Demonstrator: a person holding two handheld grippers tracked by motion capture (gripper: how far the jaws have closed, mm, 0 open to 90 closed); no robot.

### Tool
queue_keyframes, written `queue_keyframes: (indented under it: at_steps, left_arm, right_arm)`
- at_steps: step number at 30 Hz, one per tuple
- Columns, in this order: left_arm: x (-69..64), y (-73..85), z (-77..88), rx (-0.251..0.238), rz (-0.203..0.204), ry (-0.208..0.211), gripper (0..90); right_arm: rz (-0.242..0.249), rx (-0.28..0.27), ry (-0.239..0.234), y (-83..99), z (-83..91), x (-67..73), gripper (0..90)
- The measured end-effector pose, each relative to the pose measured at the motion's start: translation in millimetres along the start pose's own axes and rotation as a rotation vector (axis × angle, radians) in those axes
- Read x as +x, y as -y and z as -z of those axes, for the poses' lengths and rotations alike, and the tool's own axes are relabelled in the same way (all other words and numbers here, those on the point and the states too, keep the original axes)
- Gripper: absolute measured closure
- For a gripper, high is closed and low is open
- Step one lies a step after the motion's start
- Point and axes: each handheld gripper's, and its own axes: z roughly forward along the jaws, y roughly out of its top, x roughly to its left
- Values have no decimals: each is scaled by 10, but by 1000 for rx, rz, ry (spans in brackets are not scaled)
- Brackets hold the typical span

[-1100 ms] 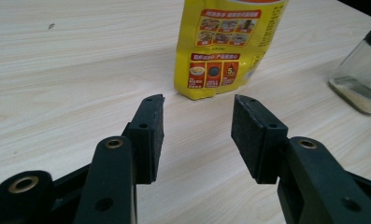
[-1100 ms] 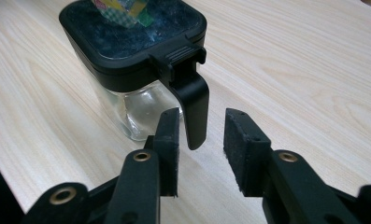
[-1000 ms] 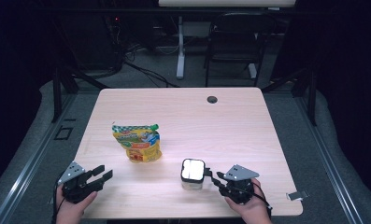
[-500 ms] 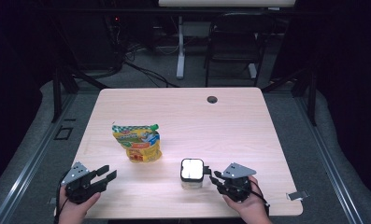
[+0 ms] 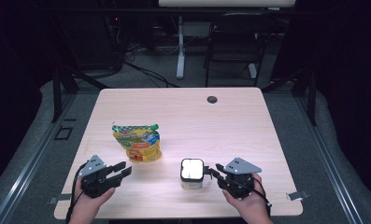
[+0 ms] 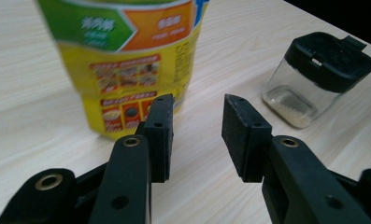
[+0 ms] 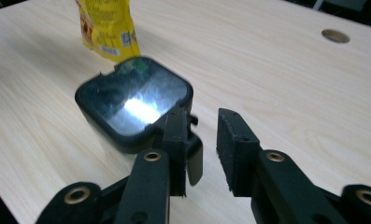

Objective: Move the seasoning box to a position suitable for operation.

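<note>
Seen from high above the near edge of the table (image 5: 239,116), facing forward and down; from low behind each gripper's jaws, close to the tabletop, both aimed at the yellow pouch (image 6: 127,60) and black-lidded jar (image 7: 134,105)

Seen past the right gripper (image 7: 202,135), jaws apart with nothing between and just closing: a black-lidded clear jar (image 7: 134,100) just beside its left jaw, a yellow pouch (image 7: 108,28) beyond, on the wooden bench (image 7: 276,70).

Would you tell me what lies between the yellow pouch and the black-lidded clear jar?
Only bare wooden table between the yellow pouch and black-lidded clear jar, in the high view.
</note>
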Motion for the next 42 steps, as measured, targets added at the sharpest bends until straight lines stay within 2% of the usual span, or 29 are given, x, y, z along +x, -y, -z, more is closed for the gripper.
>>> queue_keyframes:
  at_steps: [2,4,7,11,13,17,19,25,26,29,38,42]
  left_arm:
    - [-66,-79,-70,9,-1,16,660]
    - [-135,-160,-138,4,-9,30,673]
    - [-227,-277,-231,1,-27,53,697]
    - [-338,-392,-372,-2,-60,73,726]
    - [-376,-409,-435,0,-63,85,758]
    - [-437,-403,-537,20,-70,108,790]
    - [-465,-371,-583,24,-70,108,798]
    - [-516,-310,-672,38,-70,118,859]
    - [-524,-305,-677,40,-83,118,863]
    - [-551,-284,-690,48,-97,119,884]
    - [-613,-232,-773,77,-111,137,900]
    - [-642,-232,-786,82,-116,144,900]
  right_arm:
    - [1,-10,13,-67,12,10,744]
    - [-48,-4,0,-123,2,5,761]
    - [-72,-24,2,-197,-8,-9,793]
    - [-111,0,-5,-244,-53,-31,802]
    - [-124,16,7,-219,-101,-28,805]
    - [-140,30,-3,-157,-152,-11,808]
    - [-173,39,-11,-126,-178,8,804]
    - [-193,60,-8,-120,-209,22,812]
    - [-208,57,-12,-116,-222,26,817]
    - [-205,75,-18,-108,-253,41,822]
    - [-238,63,-17,-121,-301,1,862]
    - [-238,54,-20,-139,-346,-11,861]
